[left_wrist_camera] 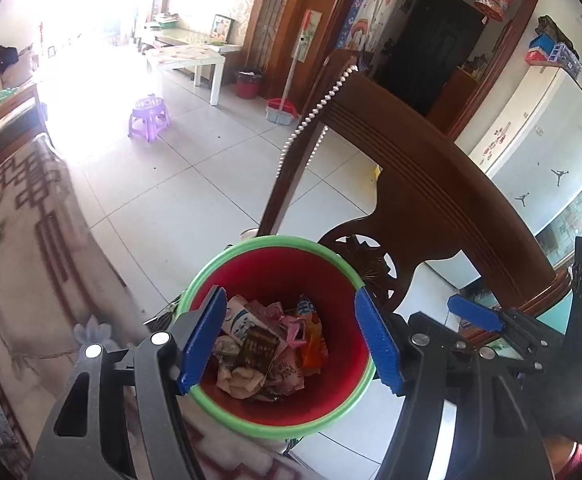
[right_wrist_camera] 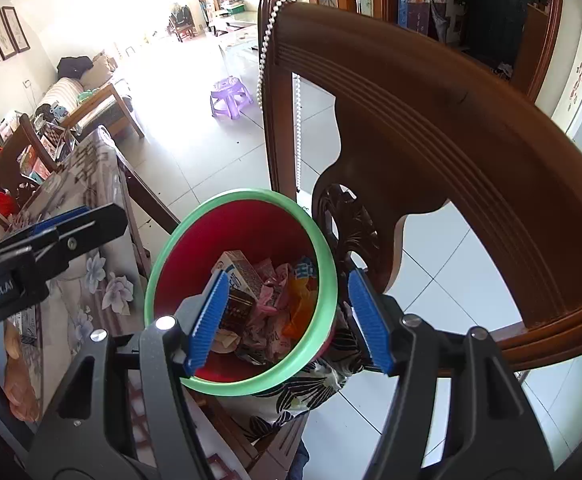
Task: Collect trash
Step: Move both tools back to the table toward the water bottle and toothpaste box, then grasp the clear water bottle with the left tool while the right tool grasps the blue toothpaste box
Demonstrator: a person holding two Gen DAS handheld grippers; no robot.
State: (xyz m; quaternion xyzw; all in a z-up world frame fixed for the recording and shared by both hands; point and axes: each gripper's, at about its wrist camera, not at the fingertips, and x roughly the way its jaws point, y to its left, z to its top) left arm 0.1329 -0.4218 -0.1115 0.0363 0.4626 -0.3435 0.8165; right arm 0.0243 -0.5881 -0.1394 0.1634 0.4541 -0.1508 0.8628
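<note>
The red bin (left_wrist_camera: pixel 275 280) with a green rim was seen standing beside the worktop (left_wrist_camera: pixel 23 264), against a carved wooden chair (left_wrist_camera: pixel 431 168). Crumpled wrappers and a small carton (left_wrist_camera: pixel 263 344) lay heaped at its bottom. The left claw (left_wrist_camera: pixel 291 340) was held above the bin's mouth, jaws parted and empty. The right claw (right_wrist_camera: pixel 289 320) was likewise poised over it, parted, nothing gripped.

Left gripper (left_wrist_camera: pixel 291 336): jaws apart, empty, tilted steeply downward.
Right gripper (right_wrist_camera: pixel 289 320): jaws apart, empty, tilted steeply downward.
Hand (right_wrist_camera: pixel 7 376): wrapped around left gripper's handle.
</note>
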